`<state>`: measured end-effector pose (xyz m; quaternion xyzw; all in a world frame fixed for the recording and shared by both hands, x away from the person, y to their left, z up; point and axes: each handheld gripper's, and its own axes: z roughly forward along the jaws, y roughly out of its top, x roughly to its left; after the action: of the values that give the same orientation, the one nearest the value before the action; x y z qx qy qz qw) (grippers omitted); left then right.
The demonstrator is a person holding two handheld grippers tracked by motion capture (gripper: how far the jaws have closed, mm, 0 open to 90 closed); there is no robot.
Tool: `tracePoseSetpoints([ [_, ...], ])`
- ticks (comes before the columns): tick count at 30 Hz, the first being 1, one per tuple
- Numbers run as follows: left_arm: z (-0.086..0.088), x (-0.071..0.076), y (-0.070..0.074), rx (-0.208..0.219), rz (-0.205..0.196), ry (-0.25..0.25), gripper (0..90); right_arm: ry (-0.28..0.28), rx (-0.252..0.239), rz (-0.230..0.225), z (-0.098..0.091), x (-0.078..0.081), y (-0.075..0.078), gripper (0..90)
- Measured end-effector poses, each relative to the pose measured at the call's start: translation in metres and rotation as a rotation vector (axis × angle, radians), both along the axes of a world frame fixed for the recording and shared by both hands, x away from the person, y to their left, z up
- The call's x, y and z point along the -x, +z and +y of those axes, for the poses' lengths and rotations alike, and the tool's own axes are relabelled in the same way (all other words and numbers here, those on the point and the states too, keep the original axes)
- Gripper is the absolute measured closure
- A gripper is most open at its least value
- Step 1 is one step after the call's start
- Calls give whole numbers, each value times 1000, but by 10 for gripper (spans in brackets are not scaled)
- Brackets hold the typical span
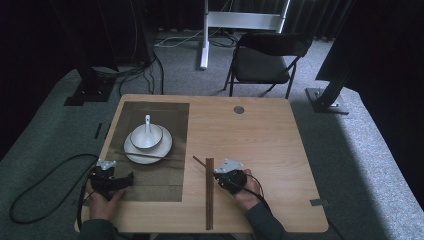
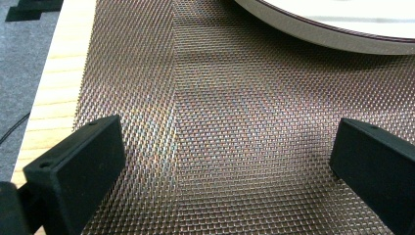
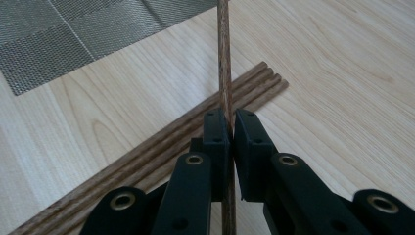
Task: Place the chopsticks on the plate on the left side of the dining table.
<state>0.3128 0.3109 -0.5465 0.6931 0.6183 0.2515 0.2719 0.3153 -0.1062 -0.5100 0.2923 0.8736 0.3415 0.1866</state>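
- Left tongs [image 1: 125, 178]: spread wide, nothing between them, low over the near part of the woven placemat [image 1: 152, 150]; the plate [image 1: 148, 148] lies just ahead of them.
- One chopstick [image 1: 150, 155] lies across the plate's near rim, long axis running left to right. The bowl [image 1: 146, 137] with its spoon [image 1: 147, 125] sits on the plate.
- Right tongs [image 3: 230, 128]: pressed together on a single chopstick [image 3: 224, 58], which points up and away toward the placemat; this hand is the nearer one to the sticks.
- Bundle of chopsticks [image 1: 210, 192] lies flat on the worktop [image 1: 260, 140] just left of the right tongs, long axis near to far.
- Judgement: the coming move turns on carrying the pinched stick leftward to the plate.
- Hard to make out: the held stick's far tip is cut off in the right gripper view; how many sticks are in the bundle, cannot tell.
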Motion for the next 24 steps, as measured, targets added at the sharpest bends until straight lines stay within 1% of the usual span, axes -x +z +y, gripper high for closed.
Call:
tracePoseSetpoints([
  [8, 0, 0, 0, 0, 0, 0, 2, 36, 6, -4, 8, 4, 0, 843],
  [17, 0, 0, 0, 0, 0, 0, 2, 67, 11, 2, 17, 9, 1, 842],
  [24, 0, 0, 0, 0, 0, 0, 2, 88, 14, 7, 24, 8, 1, 843],
])
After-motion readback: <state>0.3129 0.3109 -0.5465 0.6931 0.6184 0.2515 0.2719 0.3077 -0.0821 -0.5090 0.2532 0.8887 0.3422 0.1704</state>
